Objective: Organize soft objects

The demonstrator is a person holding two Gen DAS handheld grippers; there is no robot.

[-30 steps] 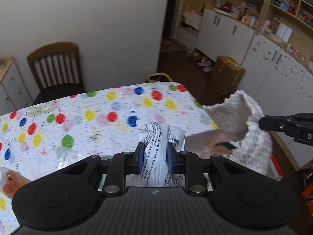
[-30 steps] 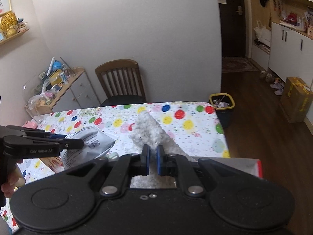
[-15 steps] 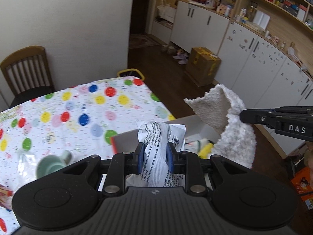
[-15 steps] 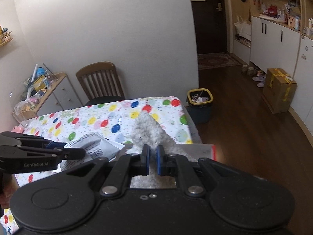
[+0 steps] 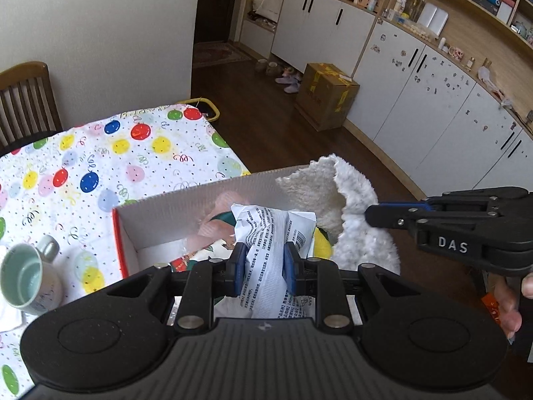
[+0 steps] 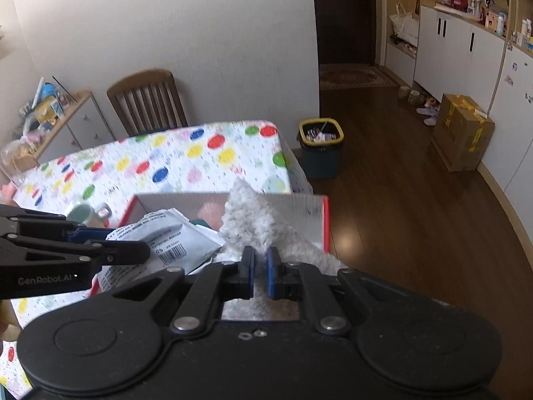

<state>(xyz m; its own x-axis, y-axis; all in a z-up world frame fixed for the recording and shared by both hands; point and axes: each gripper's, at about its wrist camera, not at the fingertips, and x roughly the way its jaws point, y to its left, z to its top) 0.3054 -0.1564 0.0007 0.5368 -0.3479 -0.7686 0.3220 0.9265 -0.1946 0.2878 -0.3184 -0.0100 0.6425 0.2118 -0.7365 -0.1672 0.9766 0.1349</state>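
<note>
My left gripper (image 5: 265, 268) is shut on a white printed soft packet (image 5: 269, 233) and holds it over an open white box with a red rim (image 5: 166, 210) at the table's right end. My right gripper (image 6: 260, 275) is shut on a fluffy white cloth (image 6: 250, 220), held over the box's right side. The cloth (image 5: 343, 206) and right gripper (image 5: 369, 217) show in the left wrist view; the packet (image 6: 166, 236) and left gripper (image 6: 143, 253) show in the right wrist view. Colourful soft items (image 5: 213, 233) lie in the box (image 6: 299, 206).
A mug (image 5: 26, 276) stands left of the box on the balloon-print tablecloth (image 5: 100, 153). A wooden chair (image 6: 146, 100) is behind the table, a bin (image 6: 321, 146) beside its far corner. A cardboard box (image 6: 461, 130) sits by white cabinets (image 5: 416, 93).
Both grippers have swung right along the table with their loads and now hang over the open box. The mug has come into view on the left.
</note>
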